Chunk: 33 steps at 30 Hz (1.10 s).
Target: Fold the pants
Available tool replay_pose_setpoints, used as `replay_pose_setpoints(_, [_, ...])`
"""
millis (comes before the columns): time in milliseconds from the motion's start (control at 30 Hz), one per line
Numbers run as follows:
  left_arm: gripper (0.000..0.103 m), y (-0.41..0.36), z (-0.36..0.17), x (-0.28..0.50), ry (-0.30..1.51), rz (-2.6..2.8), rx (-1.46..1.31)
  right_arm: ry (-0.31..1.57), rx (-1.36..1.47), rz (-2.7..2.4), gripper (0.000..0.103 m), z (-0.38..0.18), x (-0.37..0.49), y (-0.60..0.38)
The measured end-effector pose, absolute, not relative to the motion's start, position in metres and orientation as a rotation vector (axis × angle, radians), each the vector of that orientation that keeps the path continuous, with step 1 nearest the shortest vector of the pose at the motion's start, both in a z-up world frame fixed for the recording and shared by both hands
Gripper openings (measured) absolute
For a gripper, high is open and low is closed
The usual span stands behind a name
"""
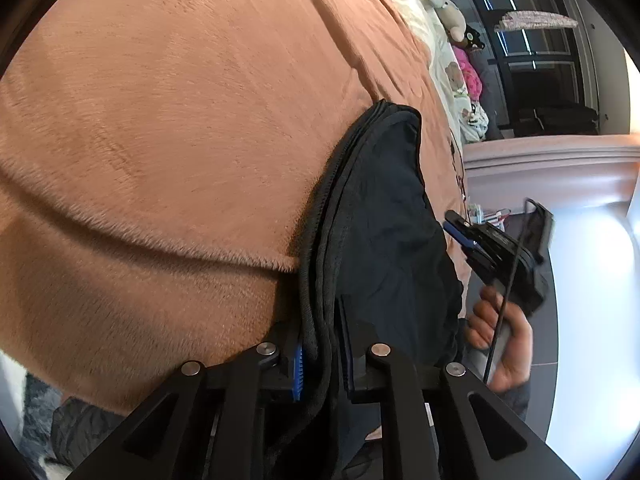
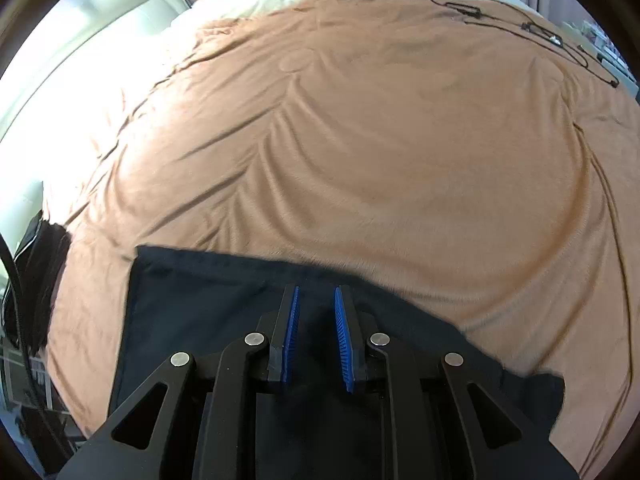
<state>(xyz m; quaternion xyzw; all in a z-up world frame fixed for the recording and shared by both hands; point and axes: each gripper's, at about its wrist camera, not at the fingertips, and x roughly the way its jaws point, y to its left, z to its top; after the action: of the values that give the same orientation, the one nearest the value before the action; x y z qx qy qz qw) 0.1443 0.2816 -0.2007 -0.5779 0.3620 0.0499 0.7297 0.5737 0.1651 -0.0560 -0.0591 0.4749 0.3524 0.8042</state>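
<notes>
Dark navy pants [image 1: 384, 208] lie folded in a long strip on a fuzzy orange blanket [image 1: 180, 120]. My left gripper [image 1: 320, 332] is shut on the pants' near edge, with a thick seam and a cord running between its blue pads [image 1: 298, 376]. In the right wrist view the pants [image 2: 200, 312] spread flat under my right gripper [image 2: 317, 290]. Its jaws stand a narrow gap apart just above the cloth, with nothing pinched between them. The left wrist view also shows the right gripper [image 1: 450, 220] beside the pants' right edge, carried by a hand [image 1: 508, 344].
The orange blanket [image 2: 360, 140] covers most of the bed, wrinkled in shallow ridges. Black cables [image 2: 540, 32] lie at its far right corner. Plush toys [image 1: 452, 16] and pale bedding sit at the bed's far end. A white bed frame [image 1: 560, 168] borders the right side.
</notes>
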Motion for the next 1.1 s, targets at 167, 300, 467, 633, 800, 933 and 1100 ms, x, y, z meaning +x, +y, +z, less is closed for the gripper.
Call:
replay_pose_setpoints(167, [0.022, 0.283, -0.201, 0.153, 0.801, 0.083, -1.267, 1.002, -0.113, 0.816, 0.014, -0.052, 0.536, 0.153])
replay_pose_setpoints(300, [0.022, 0.283, -0.199, 0.156, 0.807, 0.077, -1.254, 0.996, -0.107, 0.838, 0.014, -0.06, 0.516, 0.152])
replay_pose_setpoints(467, [0.011, 0.282, -0.199, 0.157, 0.8, 0.074, -1.252, 1.015, -0.107, 0.852, 0.014, -0.081, 0.495, 0.139])
replay_pose_setpoints(633, [0.011, 0.284, -0.197, 0.158, 0.795, 0.049, -1.258, 1.02, -0.128, 0.842, 0.014, -0.103, 0.469, 0.121])
replay_pose_setpoints(800, [0.012, 0.287, -0.199, 0.163, 0.802, 0.035, -1.262, 1.023, -0.123, 0.861, 0.014, -0.111, 0.44, 0.102])
replay_pose_setpoints(933, [0.012, 0.289, -0.201, 0.168, 0.811, 0.029, -1.257, 1.04, -0.113, 0.869, 0.014, -0.112, 0.426, 0.091])
replay_pose_setpoints(1100, [0.012, 0.29, -0.201, 0.17, 0.809, 0.023, -1.253, 1.019, -0.092, 0.873, 0.014, -0.099, 0.424, 0.089])
